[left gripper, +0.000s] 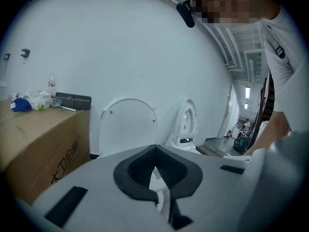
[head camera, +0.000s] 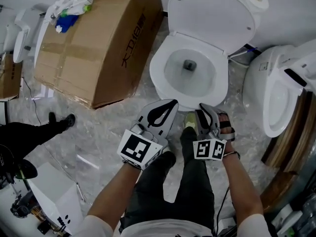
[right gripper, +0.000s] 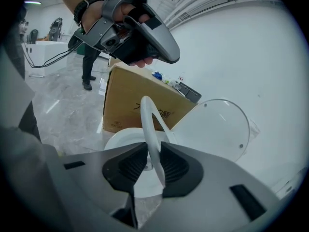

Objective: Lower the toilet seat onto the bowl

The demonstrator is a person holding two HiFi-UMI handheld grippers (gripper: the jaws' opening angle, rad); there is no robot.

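The white toilet (head camera: 160, 68) stands ahead of me with its lid (head camera: 212, 14) upright against the wall. In the right gripper view the thin white seat ring (right gripper: 148, 124) rises edge-on from the bowl (right gripper: 118, 140), in front of the lid (right gripper: 212, 129). My right gripper (right gripper: 153, 151) has its dark pads on either side of the ring's front and is shut on it. From above, that gripper (head camera: 201, 107) sits at the bowl's front edge. My left gripper (head camera: 173, 102) hovers just left of it, shut and empty; its tips (left gripper: 154, 148) meet below the lid (left gripper: 128, 127).
A big cardboard box (head camera: 94, 43) with rags and bottles on top (head camera: 74, 4) stands left of the toilet. A second toilet (head camera: 276, 93) is close on the right. A bystander's black shoes (head camera: 61, 122) are at the left, and white equipment (head camera: 54, 191) at the lower left.
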